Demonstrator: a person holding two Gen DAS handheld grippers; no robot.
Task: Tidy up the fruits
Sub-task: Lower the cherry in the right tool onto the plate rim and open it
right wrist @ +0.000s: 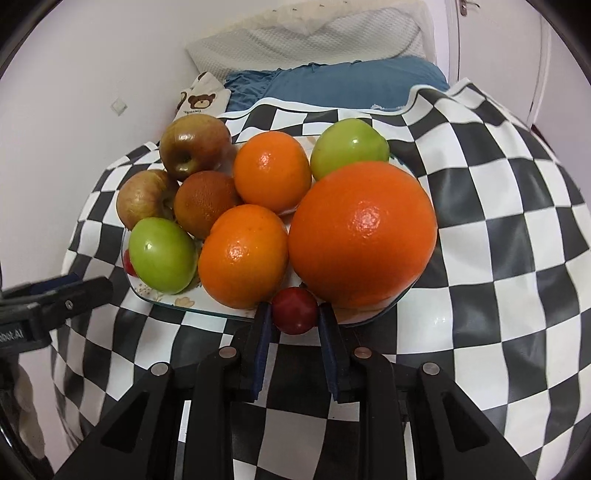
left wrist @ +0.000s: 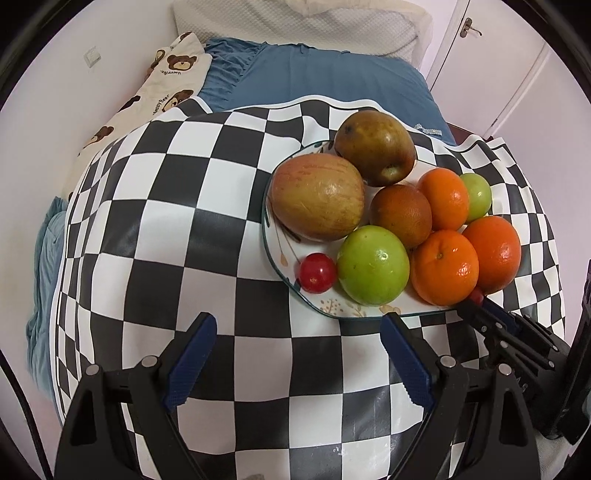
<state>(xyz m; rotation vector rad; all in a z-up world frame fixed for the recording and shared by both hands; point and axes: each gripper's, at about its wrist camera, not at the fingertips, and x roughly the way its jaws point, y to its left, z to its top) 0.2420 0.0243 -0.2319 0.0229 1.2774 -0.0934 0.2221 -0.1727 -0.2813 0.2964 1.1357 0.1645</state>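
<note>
Pinching a small dark-red fruit [right wrist: 295, 310], the right tool [right wrist: 295, 314] has both blue-padded fingers pressed against its sides at the near rim of the plate [right wrist: 207, 308]. In the left wrist view the right tool [left wrist: 476, 297] shows only as a dark arm reaching the plate edge from the lower right, with a sliver of red at its tip.

The left tool [left wrist: 299, 332] is spread wide, nothing between its fingers, hovering over the checkered cloth [left wrist: 166, 240] on the table, just short of the plate rim [left wrist: 273, 266].

Plate contents, left wrist view:
- large reddish-yellow apple [left wrist: 317, 197] at the left side
- brownish apple [left wrist: 376, 147] behind it, at the far edge
- dark brown-orange citrus [left wrist: 400, 216] in the middle
- near green fruit [left wrist: 373, 264], touching the citrus
- small bright red fruit [left wrist: 317, 272], just left of the near green fruit
- three oranges: near one [left wrist: 445, 267], far one [left wrist: 443, 199], right one [left wrist: 493, 253]
- far green fruit [left wrist: 476, 195], partly hidden behind the oranges

All fruits are packed together, most touching a neighbour. The pinched dark-red fruit sits between the near orange [right wrist: 243, 258] and the right orange [right wrist: 362, 236], low against the rim.

Background: blue bedding [left wrist: 332, 81], a bear-print fabric [left wrist: 162, 85], a white pillow [left wrist: 295, 26].
</note>
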